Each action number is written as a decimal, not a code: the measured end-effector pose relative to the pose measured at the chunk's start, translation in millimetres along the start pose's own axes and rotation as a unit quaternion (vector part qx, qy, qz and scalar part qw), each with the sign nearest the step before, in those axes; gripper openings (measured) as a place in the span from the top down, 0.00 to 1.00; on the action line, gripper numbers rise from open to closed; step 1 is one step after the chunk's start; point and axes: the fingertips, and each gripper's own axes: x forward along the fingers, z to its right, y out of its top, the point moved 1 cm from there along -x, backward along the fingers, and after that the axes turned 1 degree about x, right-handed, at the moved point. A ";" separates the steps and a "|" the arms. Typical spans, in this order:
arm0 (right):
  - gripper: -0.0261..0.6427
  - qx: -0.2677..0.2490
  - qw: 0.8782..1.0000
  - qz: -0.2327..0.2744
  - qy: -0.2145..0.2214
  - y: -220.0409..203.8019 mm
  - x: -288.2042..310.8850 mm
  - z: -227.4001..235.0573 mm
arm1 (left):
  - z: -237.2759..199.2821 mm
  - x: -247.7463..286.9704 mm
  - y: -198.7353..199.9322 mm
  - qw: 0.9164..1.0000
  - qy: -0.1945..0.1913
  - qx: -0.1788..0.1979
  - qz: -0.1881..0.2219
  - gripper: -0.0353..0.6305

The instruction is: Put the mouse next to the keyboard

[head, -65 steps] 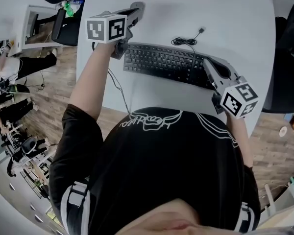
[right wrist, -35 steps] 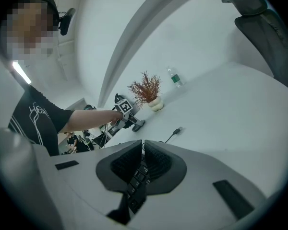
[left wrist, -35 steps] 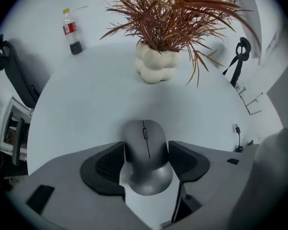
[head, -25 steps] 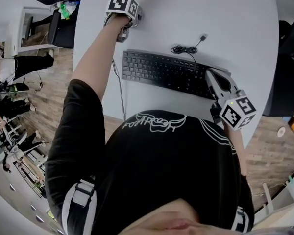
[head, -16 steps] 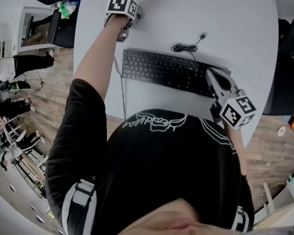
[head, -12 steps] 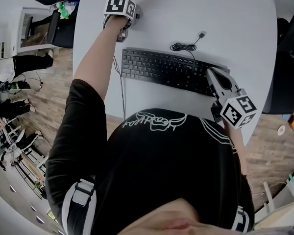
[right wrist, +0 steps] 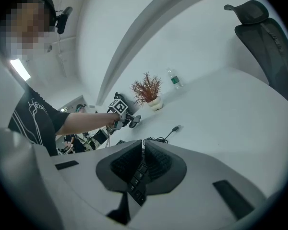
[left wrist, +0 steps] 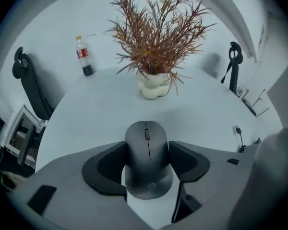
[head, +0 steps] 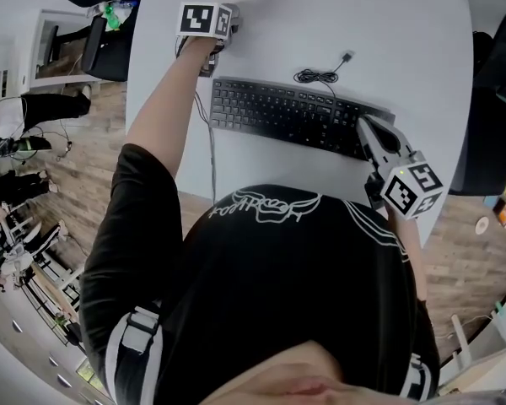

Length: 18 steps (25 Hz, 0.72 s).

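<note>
Your left gripper (left wrist: 146,153) clamps the mouse (left wrist: 149,174) near the far left corner. Your right gripper (right wrist: 143,158) pinches the keyboard (head: 287,112), just nearer you.

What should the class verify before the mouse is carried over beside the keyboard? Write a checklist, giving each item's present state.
1. Left gripper fingers against both sides of the dark grey computer mouse: ok.
2. Mouse lifted off the white round table: cannot tell.
3. Right gripper shut on the black keyboard: ok.
4. Bare table space next to the keyboard: ok.
5. Coiled black cable lying behind the keyboard, apart from the mouse: ok.
</note>
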 end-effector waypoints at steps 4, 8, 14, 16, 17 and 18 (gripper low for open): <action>0.93 -0.015 1.000 0.003 0.002 3.8 -4.0 -8.9 | 11.9 -30.0 4.4 0.999 -0.006 0.012 0.040 0.51; 0.93 -0.029 1.000 0.007 0.003 10.6 -6.3 -20.5 | 26.0 -69.4 9.4 0.995 -0.017 0.013 0.098 0.51; 0.93 -0.047 0.999 0.016 0.008 12.9 -8.6 -45.9 | 60.6 -130.1 9.3 0.983 -0.036 0.025 0.179 0.51; 0.93 -0.056 0.998 0.017 0.009 13.1 -11.1 -56.2 | 74.6 -151.0 6.0 0.978 -0.040 0.030 0.203 0.51; 0.93 -0.060 0.998 0.017 0.008 12.6 -12.3 -61.4 | 81.7 -160.7 2.8 0.976 -0.042 0.034 0.213 0.51; 0.93 -0.066 0.998 0.016 0.007 11.7 -13.4 -66.3 | 88.9 -170.0 -0.9 0.973 -0.044 0.039 0.222 0.51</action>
